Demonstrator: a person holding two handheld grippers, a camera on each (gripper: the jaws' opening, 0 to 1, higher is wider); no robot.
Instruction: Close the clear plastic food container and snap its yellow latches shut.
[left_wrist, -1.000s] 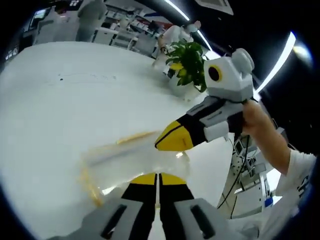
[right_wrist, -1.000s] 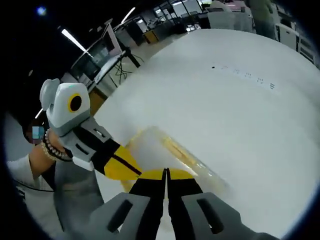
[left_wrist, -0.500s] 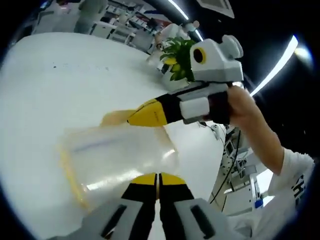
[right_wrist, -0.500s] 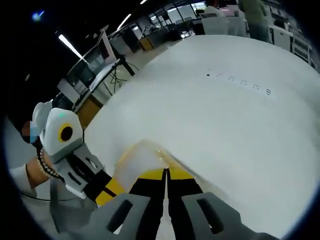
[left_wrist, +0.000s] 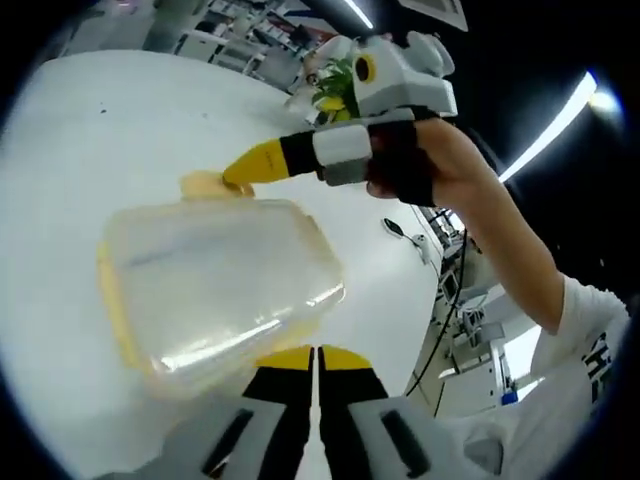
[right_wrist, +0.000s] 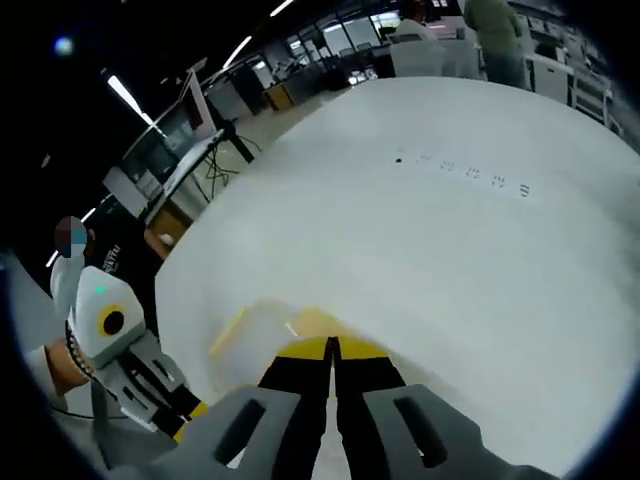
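The clear plastic food container (left_wrist: 215, 285) lies on the white worktop (left_wrist: 90, 130), and every position below is given relative to it. Its lid appears seated on the base, though the frames do not confirm a full seat along every edge. In the left gripper view the left hand-held gripper (left_wrist: 315, 358) rests at the container's near edge with its jaws pressed together and nothing between them. The right hand-held gripper (left_wrist: 240, 172), jaws likewise together and empty, has its yellow tip at the container's far edge, touching or just beside a yellow latch (left_wrist: 203, 184). A second yellow latch (left_wrist: 112, 305) runs along the container's left side in that view. In the right gripper view the container (right_wrist: 262, 322) sits just ahead of the right gripper's tips (right_wrist: 331, 348). The step in hand appears to be snapping the far latch. To do it well, brace the near edge with the left gripper so the container cannot slide, press the latch flat toward the container wall with the closed tip, and push squarely, because a glancing push could skid off the smooth plastic.
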